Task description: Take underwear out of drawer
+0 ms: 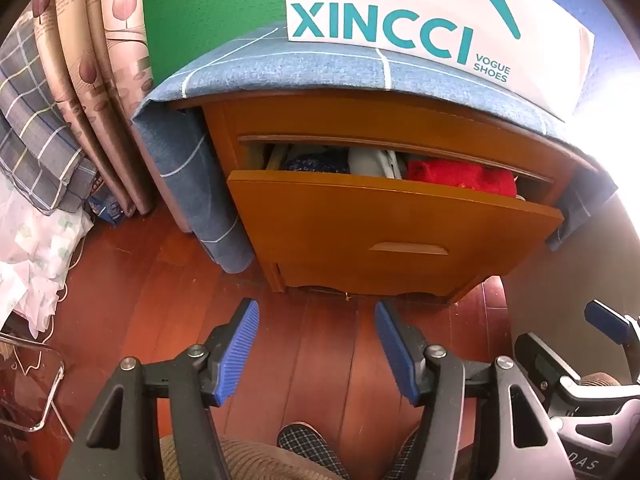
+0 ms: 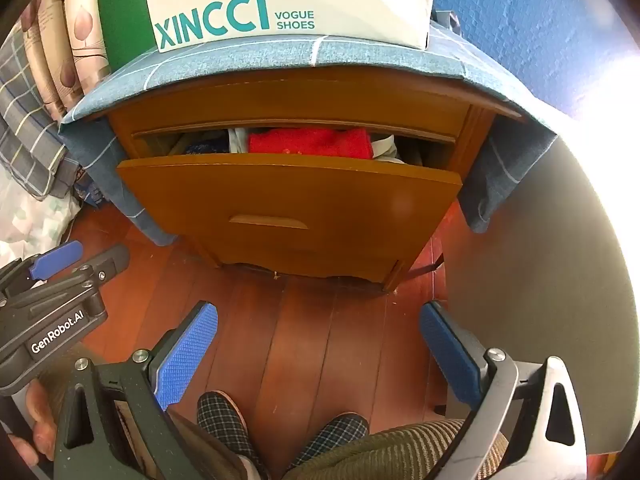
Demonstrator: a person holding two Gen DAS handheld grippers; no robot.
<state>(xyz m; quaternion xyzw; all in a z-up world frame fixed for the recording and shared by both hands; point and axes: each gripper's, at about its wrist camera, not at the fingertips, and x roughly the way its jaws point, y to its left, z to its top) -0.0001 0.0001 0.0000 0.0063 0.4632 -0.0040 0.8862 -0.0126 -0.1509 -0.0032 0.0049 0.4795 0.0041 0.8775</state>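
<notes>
You can read "XINCCI VOGUE SHOES" on the white shoe box (image 1: 400, 12) in the upper centre of both views, on the cloth-covered nightstand (image 2: 296, 96). Below it the drawer (image 1: 384, 224) stands partly open, with red underwear (image 1: 460, 178) at its right side and dark blue and pale pieces to the left. Only your right view shows "GenRobot.AI", lower left. Your left hand-held gripper (image 1: 318, 350) is half open and empty, your right hand-held gripper (image 2: 320, 354) wide and empty, both over the wooden floor (image 1: 320, 320).

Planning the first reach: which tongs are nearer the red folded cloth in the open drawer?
Hard to call; perhaps right. The right tongs face the red folded cloth almost squarely; the left tongs sit left of it. Both hang open, short of the wooden drawer.
</notes>
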